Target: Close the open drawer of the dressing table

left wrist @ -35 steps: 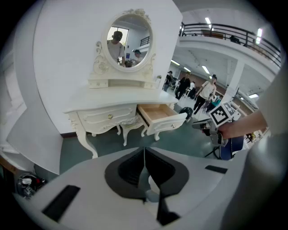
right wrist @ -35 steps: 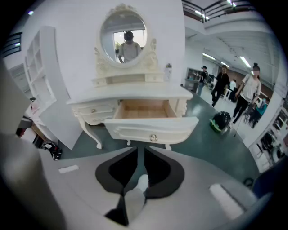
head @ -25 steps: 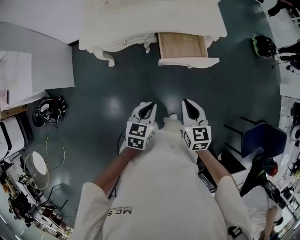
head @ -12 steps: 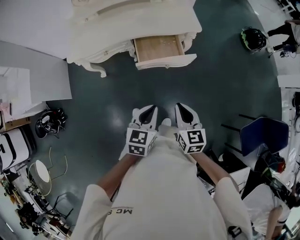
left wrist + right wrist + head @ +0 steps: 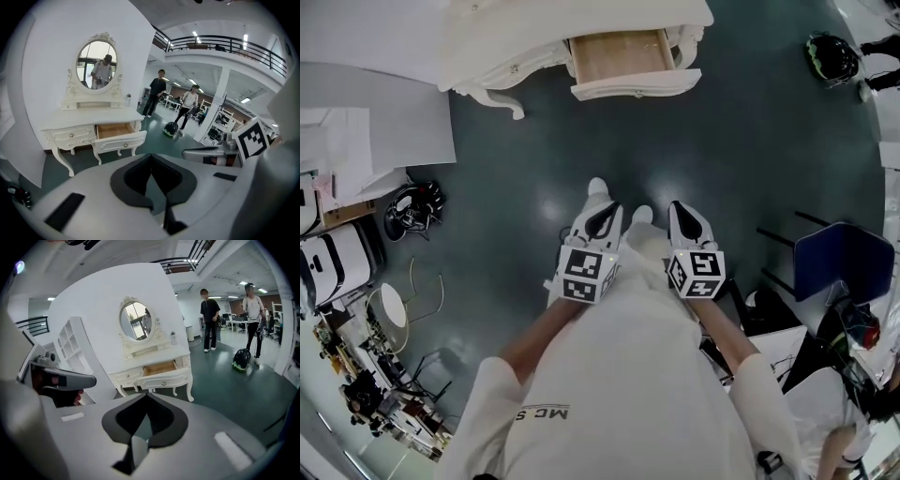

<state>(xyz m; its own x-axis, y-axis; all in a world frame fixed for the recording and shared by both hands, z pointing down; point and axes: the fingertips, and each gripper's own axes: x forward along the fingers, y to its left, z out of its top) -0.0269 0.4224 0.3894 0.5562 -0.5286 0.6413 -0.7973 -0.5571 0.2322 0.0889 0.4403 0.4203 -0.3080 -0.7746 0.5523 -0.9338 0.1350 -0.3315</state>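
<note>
- The left gripper (image 5: 602,217) and the right gripper (image 5: 682,217) were held side by side in front of the person's white-clad torso, over the dark green floor (image 5: 525,141), both pointing toward the dressing table (image 5: 525,42).
- In the left gripper view the fingers (image 5: 131,177) were pressed together tip to tip with nothing between them.
- The right gripper's fingers (image 5: 123,420) were likewise brought together and gripped nothing.
- The white dressing table stood against a white wall panel, well apart from both grippers.
- Its drawer (image 5: 623,58) — the right-hand one as seen from the grippers — was pulled out, showing a bare wooden inside behind a white front with a small knob.
- The neighbouring drawer to its left sat flush in the frame.
- An oval mirror (image 5: 97,63) rose upright from the back of the dressing table.
- A black-and-green bag-like object (image 5: 832,58) lay on the floor off to the right, and two people (image 5: 209,310) stood beyond it.
</note>
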